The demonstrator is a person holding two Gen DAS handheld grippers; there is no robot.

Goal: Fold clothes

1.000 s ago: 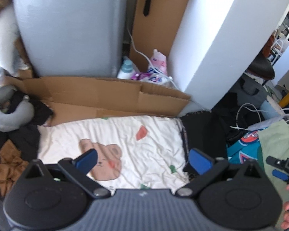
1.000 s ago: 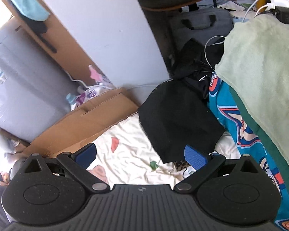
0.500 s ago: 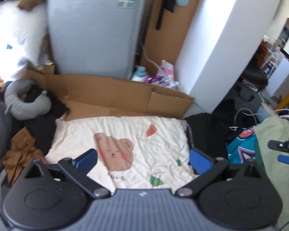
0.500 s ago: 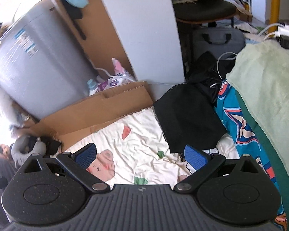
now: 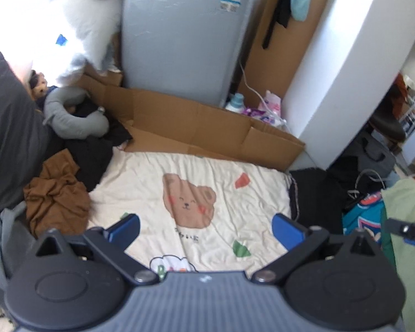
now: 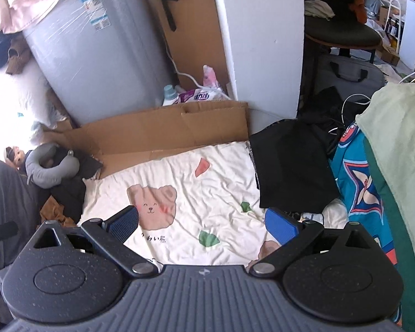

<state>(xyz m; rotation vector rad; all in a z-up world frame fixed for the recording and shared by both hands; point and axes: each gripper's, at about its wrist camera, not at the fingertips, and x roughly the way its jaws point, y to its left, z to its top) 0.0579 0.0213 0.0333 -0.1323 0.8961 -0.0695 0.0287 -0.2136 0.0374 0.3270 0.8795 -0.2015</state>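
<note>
A cream sheet with a bear print (image 5: 196, 191) (image 6: 179, 191) lies spread flat in front of both grippers. A folded black garment (image 6: 287, 166) (image 5: 312, 193) rests at its right edge. Beside that sit a teal patterned garment (image 6: 357, 182) (image 5: 365, 215) and a pale green cloth (image 6: 395, 144) (image 5: 409, 210). A crumpled brown garment (image 5: 55, 193) and black clothes (image 5: 94, 155) are heaped at the left. My left gripper (image 5: 206, 228) hovers open above the sheet, holding nothing. My right gripper (image 6: 202, 224) is open and empty too, and shows at the right edge of the left wrist view (image 5: 409, 232).
Flattened cardboard (image 5: 196, 127) (image 6: 163, 132) lines the far side of the sheet, in front of a grey appliance (image 5: 179, 33) (image 6: 96, 55) and a white pillar (image 5: 345, 63) (image 6: 265, 41). A grey neck pillow (image 5: 72, 113) lies far left. Bottles (image 6: 171, 94), cables (image 6: 348, 105) and a bag (image 6: 348, 74) crowd the back right.
Both grippers have risen and pulled back, so more of the sheet and room shows. The jaws stay open and empty.
</note>
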